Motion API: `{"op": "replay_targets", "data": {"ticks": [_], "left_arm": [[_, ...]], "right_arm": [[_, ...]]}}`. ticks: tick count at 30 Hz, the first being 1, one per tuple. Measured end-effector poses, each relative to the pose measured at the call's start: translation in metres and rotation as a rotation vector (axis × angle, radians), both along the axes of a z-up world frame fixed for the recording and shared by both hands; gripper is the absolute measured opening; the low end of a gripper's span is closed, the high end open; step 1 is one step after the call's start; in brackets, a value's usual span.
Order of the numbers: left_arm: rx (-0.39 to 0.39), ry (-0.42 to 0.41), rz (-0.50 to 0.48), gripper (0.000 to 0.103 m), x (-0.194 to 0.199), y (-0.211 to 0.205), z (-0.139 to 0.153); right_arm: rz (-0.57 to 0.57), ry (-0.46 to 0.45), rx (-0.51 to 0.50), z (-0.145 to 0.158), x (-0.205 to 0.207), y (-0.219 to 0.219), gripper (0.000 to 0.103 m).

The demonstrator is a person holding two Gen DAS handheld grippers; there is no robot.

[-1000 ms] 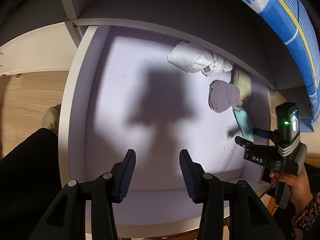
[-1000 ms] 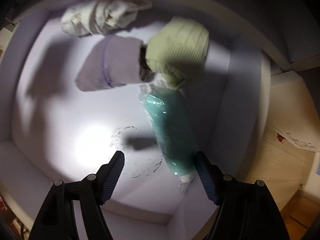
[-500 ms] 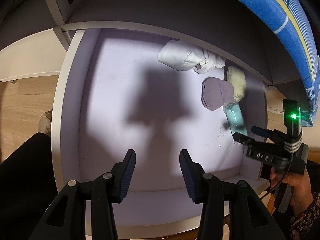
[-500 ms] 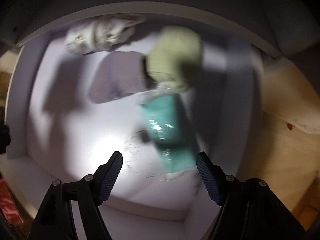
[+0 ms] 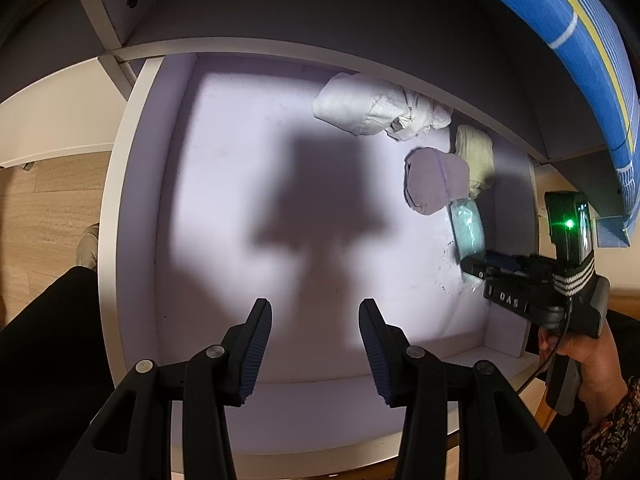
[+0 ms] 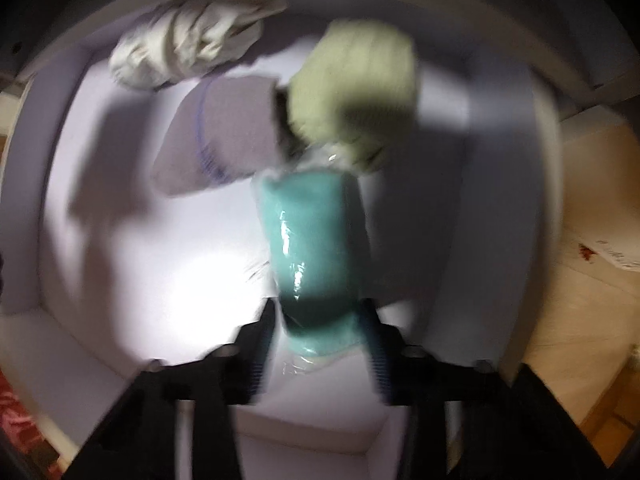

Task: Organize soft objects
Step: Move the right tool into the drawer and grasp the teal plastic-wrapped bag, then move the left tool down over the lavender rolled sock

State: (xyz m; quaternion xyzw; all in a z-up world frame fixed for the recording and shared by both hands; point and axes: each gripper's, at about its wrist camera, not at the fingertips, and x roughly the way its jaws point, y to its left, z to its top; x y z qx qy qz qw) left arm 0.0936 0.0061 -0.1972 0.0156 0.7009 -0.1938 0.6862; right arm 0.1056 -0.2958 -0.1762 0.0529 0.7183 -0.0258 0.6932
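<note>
A white drawer stands open under a dark shelf, brightly lit inside; light wood floor beside it.

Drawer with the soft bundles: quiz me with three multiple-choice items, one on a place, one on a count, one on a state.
1. Where does the white bundle lie in the drawer?
A. by the back wall
B. at the front edge
C. outside on the floor

2. How many soft bundles are in the drawer?
A. two
B. four
C. six

3. What is between the jaws of the right gripper?
A. nothing
B. the lilac bundle
C. the teal plastic-wrapped roll

Key:
1 A, it lies against the far wall.
2 B, white, lilac bundle, pale green bundle and teal plastic-wrapped roll.
3 C, the closing jaws flank its near end.
</note>
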Motion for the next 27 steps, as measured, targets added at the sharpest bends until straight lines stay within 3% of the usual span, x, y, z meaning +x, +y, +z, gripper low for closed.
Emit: {"op": "replay_targets", "data": {"ticks": [11, 21, 27], "left_arm": [[0.0, -0.012, -0.114, 0.046, -0.011, -0.032, -0.009], [-0.05, -0.029, -0.195, 0.046, -0.018, -0.068, -0.018], [-0.045, -0.073, -0.27, 0.046, -0.015, -0.098, -0.025]], "right_arm": [[-0.065, 0.072, 0.083, -0.008, -0.023, 0.014, 0.037], [-0.22, 0.106, 0.122, -0.017, -0.033, -0.015, 0.037], [-0.232, 0.105, 0.13, -0.018, -0.035, -0.017, 0.037]]}}
